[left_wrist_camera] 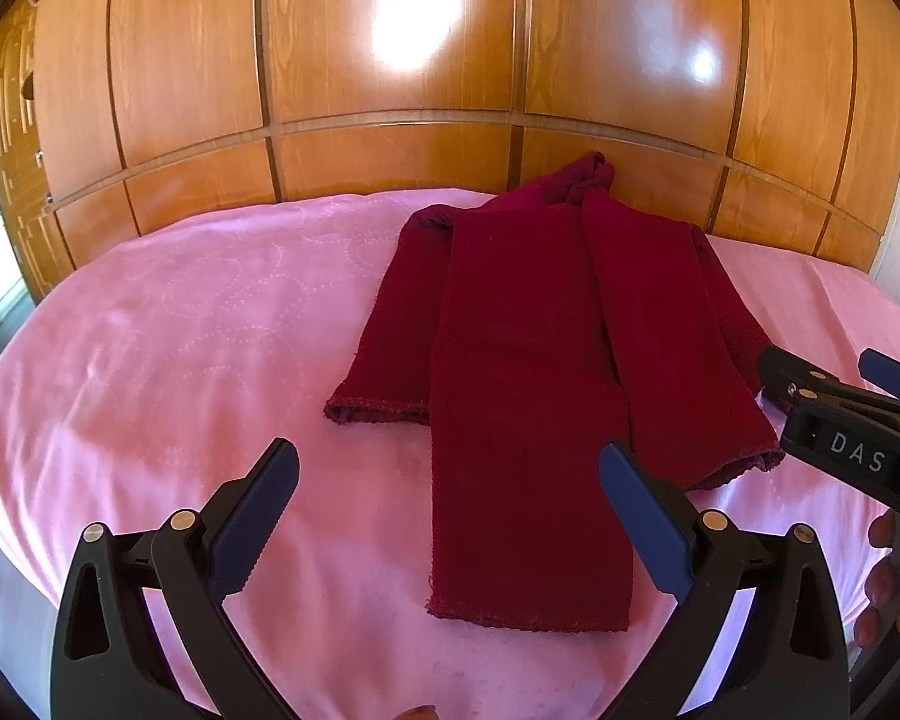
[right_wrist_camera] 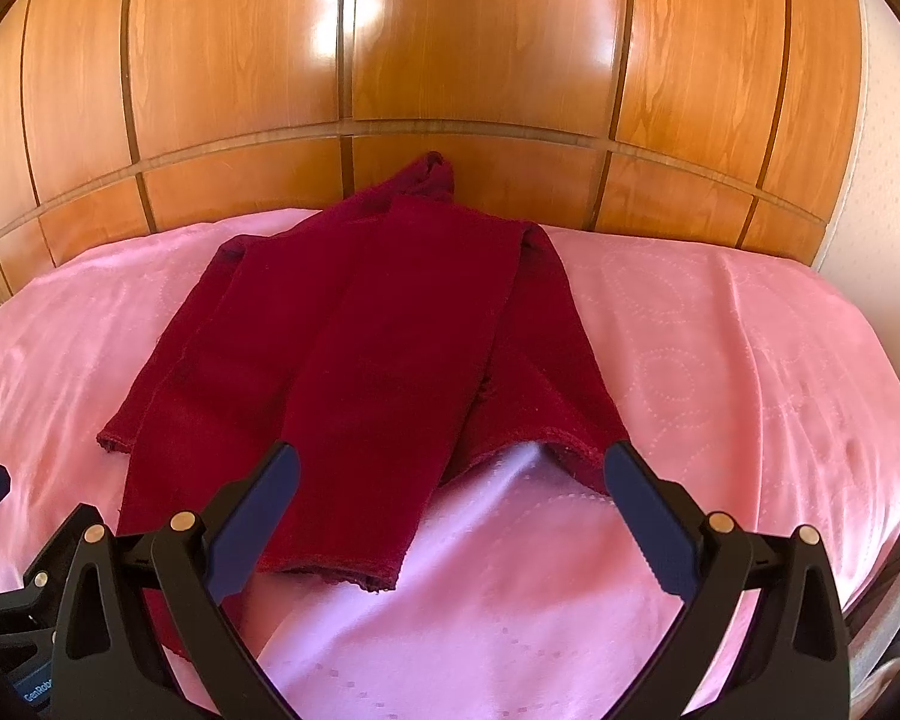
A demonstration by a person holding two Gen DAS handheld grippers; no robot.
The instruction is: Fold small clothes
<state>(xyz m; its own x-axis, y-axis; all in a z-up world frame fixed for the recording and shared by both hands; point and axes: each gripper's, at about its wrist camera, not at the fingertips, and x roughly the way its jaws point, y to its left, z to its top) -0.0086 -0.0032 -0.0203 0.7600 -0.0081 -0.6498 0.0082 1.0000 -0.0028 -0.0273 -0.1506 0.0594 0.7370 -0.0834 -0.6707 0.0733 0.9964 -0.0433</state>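
Behind, glossy wooden panels (right_wrist_camera: 450,60) back a pink bedspread (left_wrist_camera: 180,360); both tongs (left_wrist_camera: 450,510) (right_wrist_camera: 450,510) spread.

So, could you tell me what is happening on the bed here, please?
A person holding a gripper in each hand is folding a dark red garment spread on a pink bedspread. A long panel is already laid down its middle. The left gripper and the right gripper both hover open at its near end, gripping nothing.

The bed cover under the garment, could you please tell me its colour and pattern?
Pink bed cover with faint dotted rings, clearest in the right wrist view.
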